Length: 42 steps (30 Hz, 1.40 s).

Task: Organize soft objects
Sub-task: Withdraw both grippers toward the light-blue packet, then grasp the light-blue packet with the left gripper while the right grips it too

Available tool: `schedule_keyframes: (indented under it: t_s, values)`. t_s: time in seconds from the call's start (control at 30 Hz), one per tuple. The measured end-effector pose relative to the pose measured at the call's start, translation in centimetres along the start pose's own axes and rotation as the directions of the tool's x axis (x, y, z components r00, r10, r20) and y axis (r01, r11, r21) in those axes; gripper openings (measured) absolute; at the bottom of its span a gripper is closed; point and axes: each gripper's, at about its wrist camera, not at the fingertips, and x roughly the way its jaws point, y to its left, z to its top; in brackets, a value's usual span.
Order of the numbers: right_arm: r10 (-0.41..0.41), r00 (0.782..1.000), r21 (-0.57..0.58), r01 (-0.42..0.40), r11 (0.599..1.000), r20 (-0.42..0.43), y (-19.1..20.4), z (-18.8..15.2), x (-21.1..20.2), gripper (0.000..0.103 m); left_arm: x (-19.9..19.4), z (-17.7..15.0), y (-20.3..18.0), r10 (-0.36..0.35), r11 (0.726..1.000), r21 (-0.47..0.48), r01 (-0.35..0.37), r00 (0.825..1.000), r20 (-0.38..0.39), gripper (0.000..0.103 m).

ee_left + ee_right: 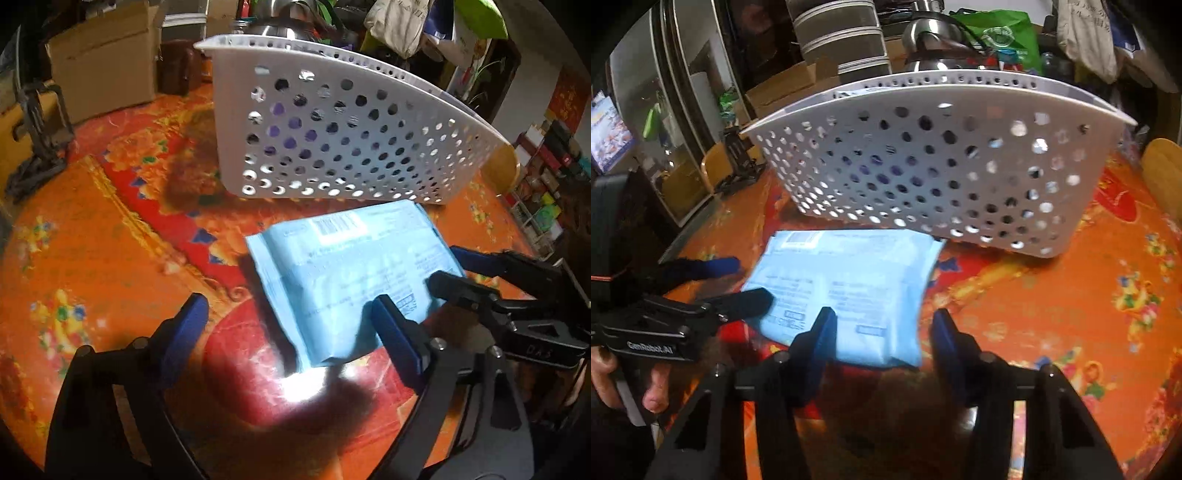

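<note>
We see the blue packet (351, 280) lying flat on the orange floral tablecloth (92, 258), low and centre in both wrist views, with its far short edge just in front of the white perforated basket (343, 147). Its long axis runs from the grippers toward the basket — so the basket lies straight beyond it.

In the left wrist view the left gripper (291, 332) is spread wide, holding nothing; the packet's near end sits toward the right-hand finger, not centred between the two. In the right wrist view the right gripper (882, 343) is likewise released, and here the packet's near right corner falls in the gap between the fingers. The right gripper reaches in from the right edge of the left view and the left from the left edge of the right view, so the two flank the packet.

We judge both about equally near, the right better lined up on the near end, and lifting it over the basket's rim looks like the coming move.
</note>
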Motion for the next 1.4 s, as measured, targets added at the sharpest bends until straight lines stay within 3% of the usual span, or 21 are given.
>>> schedule_keyframes:
  t_s: [0.07, 0.17, 0.4, 0.53, 0.63, 0.7, 0.77, 1.03, 1.4]
  values:
    - [0.015, 1.000, -0.003, -0.015, 1.000, 0.000, 0.0, 0.0, 0.0, 0.047, 0.3, 0.1, 0.2, -0.030, 0.999, -0.016, 0.030, 1.000, -0.007, 0.079]
    - [0.024, 1.000, -0.004, -0.024, 1.000, -0.004, 0.0, 0.1, -0.1, 0.045, 0.4, 0.5, -0.3, -0.087, 0.996, -0.004, 0.087, 0.996, -0.009, 0.059]
    - [0.030, 1.000, -0.021, -0.030, 0.999, -0.011, 0.8, 0.1, 0.2, 0.042, 0.8, 0.7, -1.1, -0.145, 0.989, 0.006, 0.145, 0.989, -0.020, 0.053]
    - [-0.024, 1.000, -0.093, 0.023, 0.995, -0.020, 2.8, -0.2, 0.3, 0.041, 0.9, 0.6, -2.9, -0.113, 0.992, 0.057, 0.114, 0.993, -0.014, 0.053]
    - [-0.030, 0.999, -0.099, 0.028, 0.995, -0.015, 2.9, -0.3, 0.0, 0.037, 0.7, 0.4, -2.8, -0.142, 0.989, 0.035, 0.142, 0.990, -0.012, 0.050]
    - [-0.029, 1.000, -0.092, 0.028, 0.995, -0.009, 2.7, -0.4, -0.4, 0.026, 0.2, 0.4, -2.8, -0.153, 0.988, 0.037, 0.152, 0.988, 0.002, 0.045]
    - [-0.033, 0.999, -0.092, 0.032, 0.995, 0.000, 2.7, -0.4, -1.0, 0.023, -0.5, 0.2, -2.9, -0.160, 0.986, 0.045, 0.159, 0.987, 0.022, 0.043]
    - [-0.069, 0.995, -0.108, 0.077, 0.991, 0.077, 3.7, -0.9, -4.2, 0.021, -3.8, 0.0, -3.8, -0.179, 0.981, 0.090, 0.170, 0.978, 0.104, 0.038]
    - [-0.076, 0.985, -0.117, 0.095, 0.989, 0.156, 4.5, 0.4, -8.1, 0.020, -9.1, 1.0, -6.4, -0.160, 0.977, 0.172, 0.126, 0.967, 0.200, 0.037]
